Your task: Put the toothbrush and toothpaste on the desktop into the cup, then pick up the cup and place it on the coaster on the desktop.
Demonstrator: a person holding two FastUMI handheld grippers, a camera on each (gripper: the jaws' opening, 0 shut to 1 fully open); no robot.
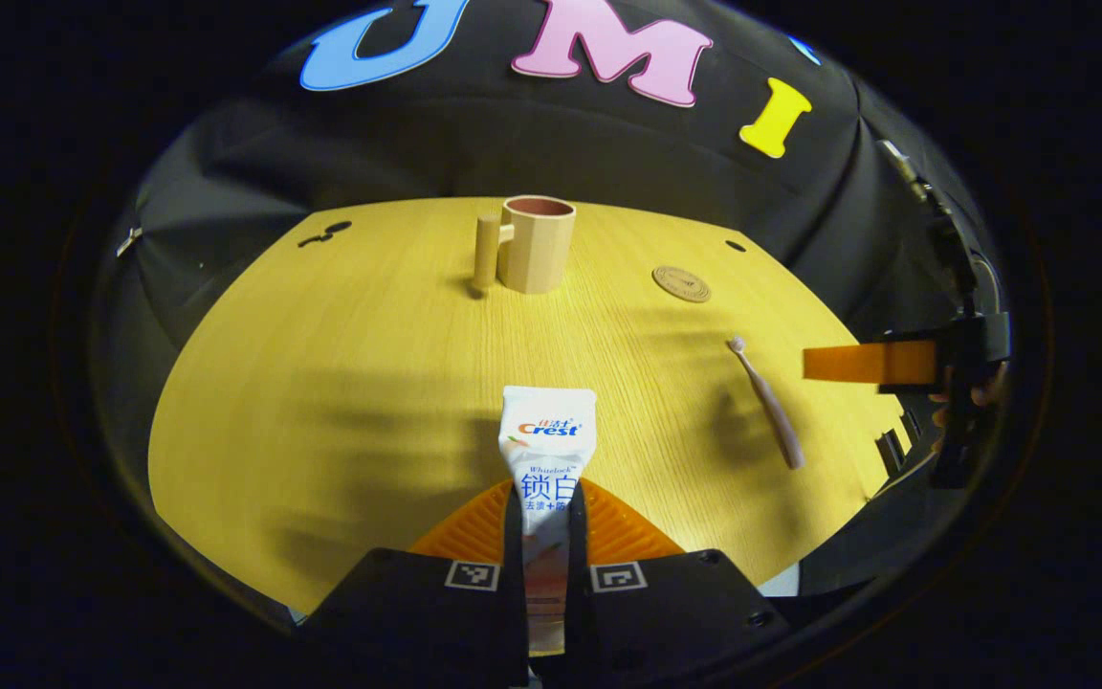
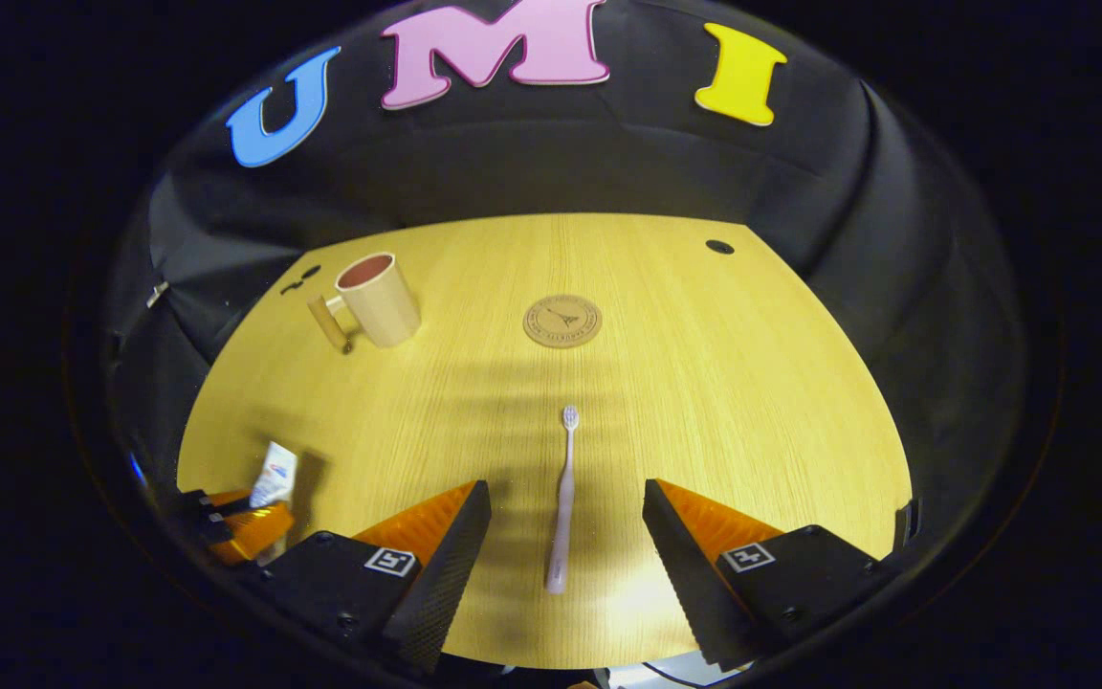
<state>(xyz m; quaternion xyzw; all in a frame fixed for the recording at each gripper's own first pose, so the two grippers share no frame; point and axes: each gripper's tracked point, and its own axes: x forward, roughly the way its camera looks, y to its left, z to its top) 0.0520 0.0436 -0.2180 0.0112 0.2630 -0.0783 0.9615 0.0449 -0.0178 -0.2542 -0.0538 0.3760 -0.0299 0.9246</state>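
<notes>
My left gripper (image 1: 545,522) is shut on the white toothpaste tube (image 1: 548,450), which points forward above the yellow desktop; the tube (image 2: 274,476) also shows at the far left of the right gripper view. The beige cup (image 1: 537,243) with a side handle stands upright at the back of the table, seen too as the cup (image 2: 379,299) at back left. A round coaster (image 1: 681,283) lies right of it, the coaster (image 2: 562,321) near mid-table. The pink toothbrush (image 2: 563,498) lies flat between the fingers of my open right gripper (image 2: 567,522), which hovers over its handle. The toothbrush (image 1: 767,402) lies at right.
The wooden desktop (image 2: 723,383) has a small dark hole (image 2: 719,247) at its back right and a dark mark (image 2: 298,278) at its back left. Black cloth walls close it in behind and on both sides. The right gripper's orange finger (image 1: 867,363) reaches in from the right edge.
</notes>
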